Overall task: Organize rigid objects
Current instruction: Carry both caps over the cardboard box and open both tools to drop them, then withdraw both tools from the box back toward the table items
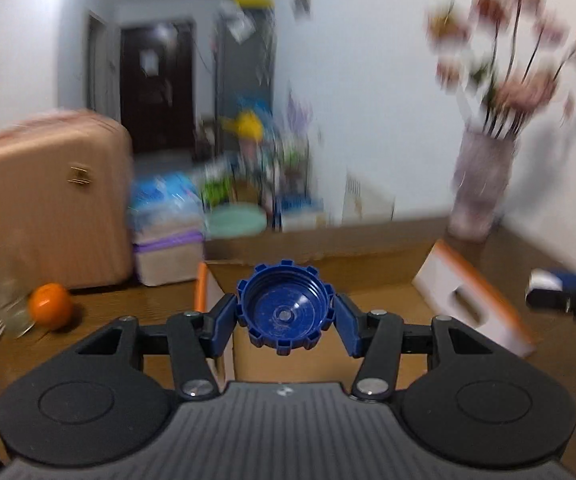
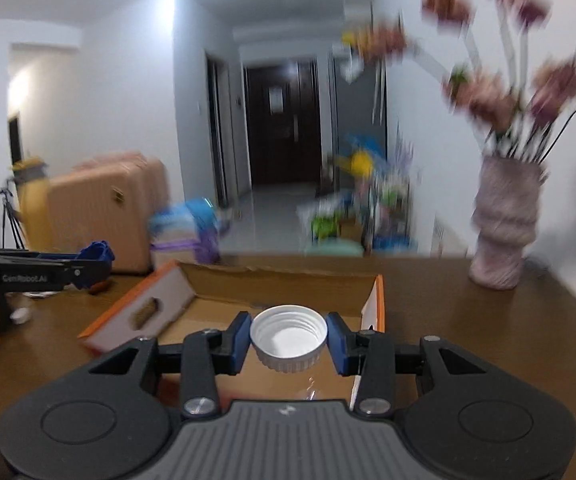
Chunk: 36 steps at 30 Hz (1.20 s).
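My left gripper [image 1: 286, 314] is shut on a blue ridged bottle cap [image 1: 286, 308], hollow side toward the camera, held above the near edge of an open cardboard box [image 1: 319, 268] with orange-edged flaps. My right gripper [image 2: 288, 338] is shut on a white screw cap [image 2: 288, 336], hollow side up, held over the same box [image 2: 280, 284]. The left gripper with its blue cap [image 2: 96, 254] shows at the left of the right wrist view, beside the box. The right gripper shows blurred at the right edge of the left wrist view [image 1: 567, 292].
A brown wooden table [image 2: 467, 320] carries the box. A pale vase of pink flowers [image 2: 503, 232] stands at the back right. An orange [image 1: 50, 306] and blurred small items lie at the left. A pink suitcase [image 1: 48, 204] and floor clutter stand behind the table.
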Available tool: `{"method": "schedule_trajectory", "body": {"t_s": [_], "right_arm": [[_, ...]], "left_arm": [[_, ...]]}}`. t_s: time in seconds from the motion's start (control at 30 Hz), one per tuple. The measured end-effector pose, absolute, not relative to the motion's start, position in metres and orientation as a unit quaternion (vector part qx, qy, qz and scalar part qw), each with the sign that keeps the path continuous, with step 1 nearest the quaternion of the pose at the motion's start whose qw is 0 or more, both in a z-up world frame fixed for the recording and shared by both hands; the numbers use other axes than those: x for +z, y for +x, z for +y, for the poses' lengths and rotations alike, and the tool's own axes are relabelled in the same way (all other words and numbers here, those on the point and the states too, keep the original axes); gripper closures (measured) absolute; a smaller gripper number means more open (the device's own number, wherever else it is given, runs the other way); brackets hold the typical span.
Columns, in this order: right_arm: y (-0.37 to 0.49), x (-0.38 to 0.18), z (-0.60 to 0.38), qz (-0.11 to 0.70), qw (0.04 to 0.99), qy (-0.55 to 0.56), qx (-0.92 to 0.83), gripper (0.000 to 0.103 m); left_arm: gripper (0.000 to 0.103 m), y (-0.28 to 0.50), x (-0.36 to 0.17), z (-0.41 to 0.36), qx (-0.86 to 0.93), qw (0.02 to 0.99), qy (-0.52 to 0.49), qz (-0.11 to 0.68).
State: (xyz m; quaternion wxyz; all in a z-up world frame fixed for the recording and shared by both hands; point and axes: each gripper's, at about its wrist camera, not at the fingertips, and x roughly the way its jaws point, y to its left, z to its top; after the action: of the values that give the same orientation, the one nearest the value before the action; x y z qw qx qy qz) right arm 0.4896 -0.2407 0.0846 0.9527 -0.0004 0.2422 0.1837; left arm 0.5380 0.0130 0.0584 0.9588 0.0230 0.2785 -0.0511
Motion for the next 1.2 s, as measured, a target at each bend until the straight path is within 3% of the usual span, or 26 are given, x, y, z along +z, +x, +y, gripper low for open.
{"method": "schedule_trajectory", "body": {"t_s": [0.1,0.23,0.47,0.63,0.73,0.87,1.2], "right_arm": [[0.587,0.064,-0.232,0.322,0.931,-0.003,0.170,0.063],[0.670,0.037,-0.210,0.374,0.916,-0.056,0.135,0.064],[0.714,0.006,-0.177,0.414,0.895,-0.121,0.115,0.062],[0.705,0.010,-0.170,0.409,0.895,-0.122,0.126,0.047],[0.696,0.028,-0.174,0.402,0.899,-0.118,0.126,0.046],[0.665,0.070,-0.183,0.383,0.908,-0.108,0.133,0.038],[0.532,0.163,-0.202,0.272,0.947,-0.118,0.121,0.026]], "left_arm": [[0.050,0.618,0.032,0.008,-0.032,0.932,0.041,0.358],[0.050,0.668,0.009,0.005,-0.032,0.917,0.072,0.391],[0.047,0.693,-0.017,0.024,-0.016,0.898,0.078,0.433],[0.034,0.685,-0.004,0.028,-0.023,0.900,0.065,0.430],[0.033,0.672,0.018,0.027,-0.024,0.904,0.059,0.424],[0.023,0.640,0.062,0.028,-0.016,0.916,0.050,0.398],[0.007,0.502,0.151,0.038,-0.020,0.965,0.030,0.258]]}}
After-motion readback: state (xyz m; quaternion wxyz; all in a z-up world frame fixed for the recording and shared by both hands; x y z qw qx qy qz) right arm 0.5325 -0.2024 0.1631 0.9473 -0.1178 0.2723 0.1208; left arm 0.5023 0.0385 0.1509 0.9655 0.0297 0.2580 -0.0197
